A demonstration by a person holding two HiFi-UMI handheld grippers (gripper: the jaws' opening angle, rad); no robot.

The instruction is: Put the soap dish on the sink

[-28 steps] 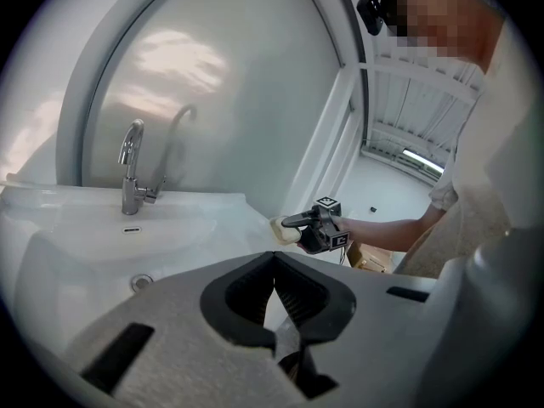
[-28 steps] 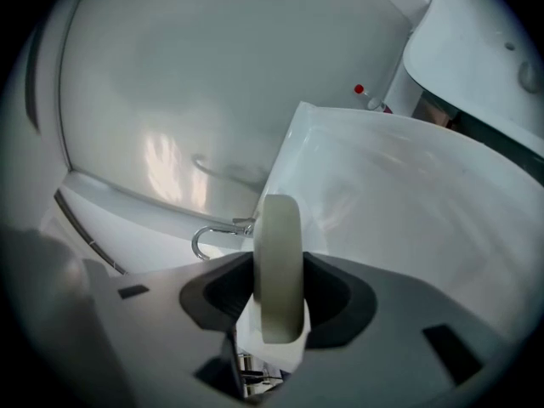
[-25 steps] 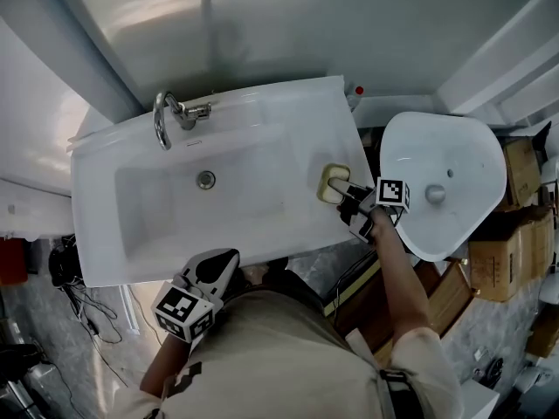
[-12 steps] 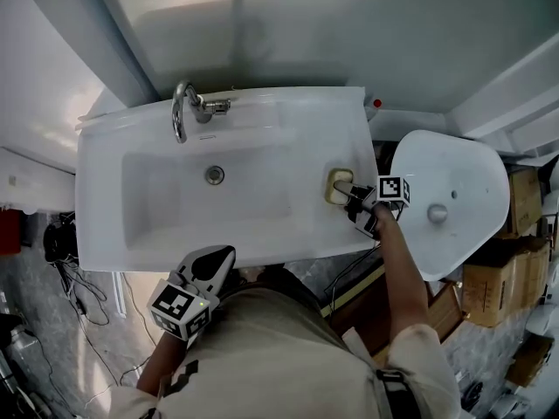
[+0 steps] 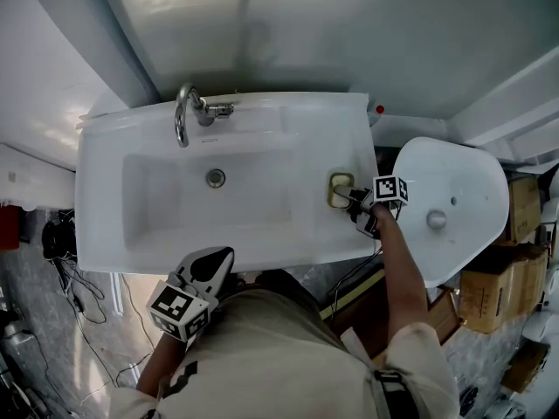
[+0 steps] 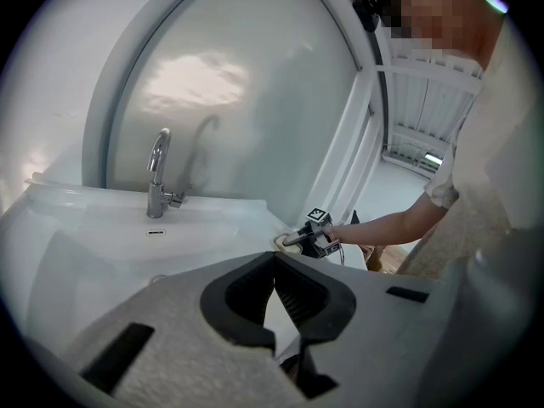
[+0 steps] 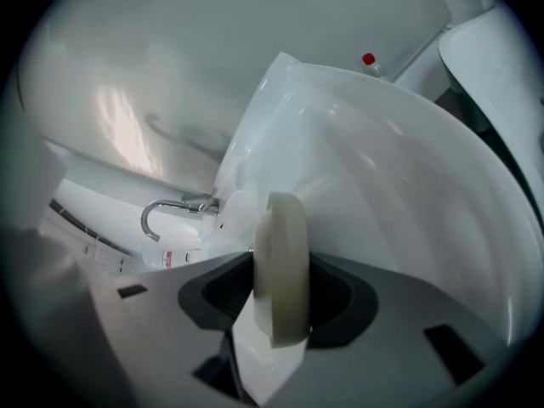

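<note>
The cream soap dish (image 5: 340,189) lies on the right ledge of the white sink (image 5: 113,225), beside the basin. My right gripper (image 5: 353,200) reaches in from the right and is shut on the dish's near rim. In the right gripper view the dish (image 7: 285,228) stands edge-on between the two pads, which have just been easing apart a little. The left gripper view shows the same dish (image 6: 280,242) far off. My left gripper (image 5: 206,272) hangs at the sink's front edge, its jaws (image 6: 274,260) shut on nothing.
A chrome faucet (image 5: 185,112) stands at the sink's back left, with the drain (image 5: 216,178) in the basin. A second white basin (image 5: 454,208) sits just right of the sink. Cardboard boxes (image 5: 524,208) are stacked further right. Cables (image 5: 83,312) lie on the floor at the left.
My right gripper has sunk with the soap dish, which now rests flat on the right ledge. My left gripper has stayed where it was.
</note>
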